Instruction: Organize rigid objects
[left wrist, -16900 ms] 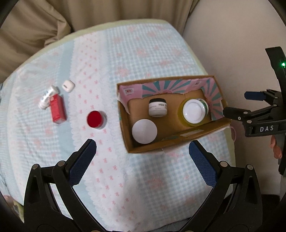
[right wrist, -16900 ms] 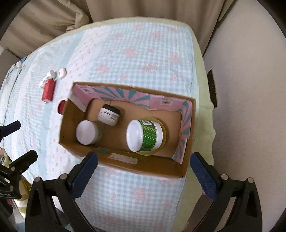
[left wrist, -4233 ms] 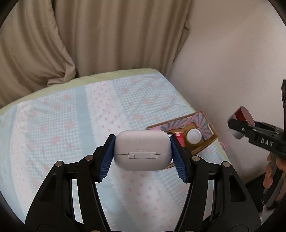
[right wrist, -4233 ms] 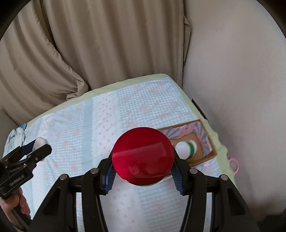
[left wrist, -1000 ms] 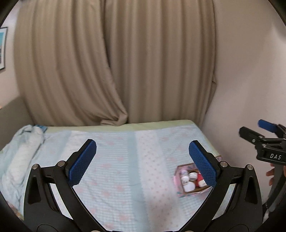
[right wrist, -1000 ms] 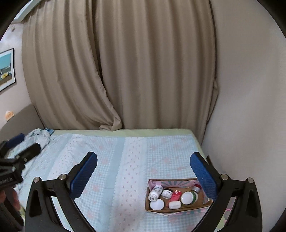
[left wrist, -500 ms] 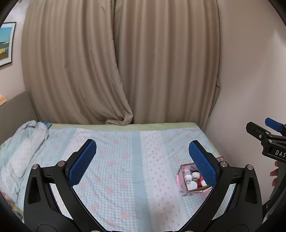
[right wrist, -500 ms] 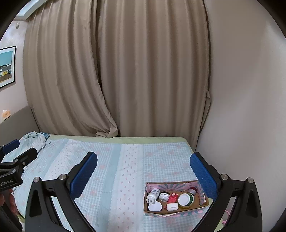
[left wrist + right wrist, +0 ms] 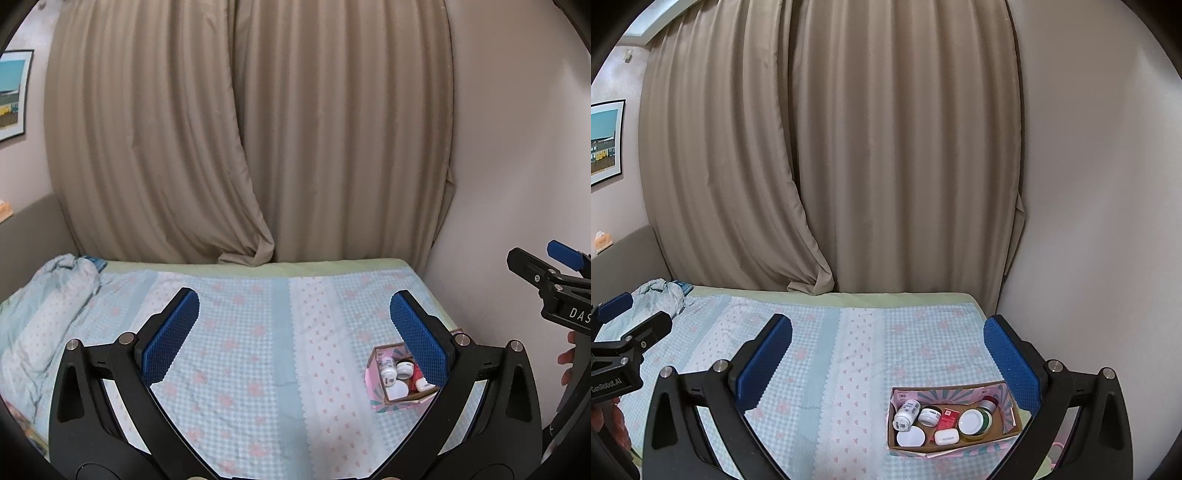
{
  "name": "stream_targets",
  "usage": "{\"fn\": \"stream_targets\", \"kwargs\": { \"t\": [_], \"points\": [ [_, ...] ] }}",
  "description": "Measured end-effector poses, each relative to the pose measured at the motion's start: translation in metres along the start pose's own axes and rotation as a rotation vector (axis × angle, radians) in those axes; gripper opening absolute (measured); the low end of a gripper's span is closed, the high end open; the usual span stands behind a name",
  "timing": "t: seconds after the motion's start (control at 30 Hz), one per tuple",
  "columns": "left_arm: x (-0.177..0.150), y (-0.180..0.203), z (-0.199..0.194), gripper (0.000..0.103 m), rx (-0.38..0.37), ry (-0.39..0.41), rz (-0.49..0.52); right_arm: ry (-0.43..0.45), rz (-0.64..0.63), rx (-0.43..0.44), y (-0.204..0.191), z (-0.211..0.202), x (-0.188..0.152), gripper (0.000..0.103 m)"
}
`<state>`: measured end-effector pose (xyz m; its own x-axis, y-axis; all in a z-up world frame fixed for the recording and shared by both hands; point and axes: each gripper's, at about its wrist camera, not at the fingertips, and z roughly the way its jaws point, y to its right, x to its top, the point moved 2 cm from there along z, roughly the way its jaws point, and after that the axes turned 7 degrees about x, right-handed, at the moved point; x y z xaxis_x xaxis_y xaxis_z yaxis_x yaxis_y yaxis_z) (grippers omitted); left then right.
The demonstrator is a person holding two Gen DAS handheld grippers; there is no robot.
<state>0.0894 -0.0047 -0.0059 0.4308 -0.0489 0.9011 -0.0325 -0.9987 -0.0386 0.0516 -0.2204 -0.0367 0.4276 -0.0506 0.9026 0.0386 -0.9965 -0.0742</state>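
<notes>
Both our left gripper [image 9: 294, 332] and right gripper [image 9: 888, 356] had pulled back, jaws apart and empty, since every small container sat inside the pink-lined cardboard box [image 9: 1012, 430]

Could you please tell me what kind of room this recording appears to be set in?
Most likely a bedroom: a bed with a light blue, pink-flowered checked sheet, full-length beige curtains behind it, and a crumpled pale blue blanket at one end.

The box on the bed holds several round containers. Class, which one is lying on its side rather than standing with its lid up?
The white labelled bottle at the left end of the box. It lies tilted, while the jars beside it show round lids facing up.
</notes>
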Motion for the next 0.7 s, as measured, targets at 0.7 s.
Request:
{"fn": "stream_targets", "kwargs": {
  "t": [0.7],
  "points": [
    [0.004, -0.003, 0.001, 0.103, 0.020, 0.024, -0.024, 0.005, -0.001, 0.019, -0.006, 0.016, 0.000, 0.103]
  ]
}}
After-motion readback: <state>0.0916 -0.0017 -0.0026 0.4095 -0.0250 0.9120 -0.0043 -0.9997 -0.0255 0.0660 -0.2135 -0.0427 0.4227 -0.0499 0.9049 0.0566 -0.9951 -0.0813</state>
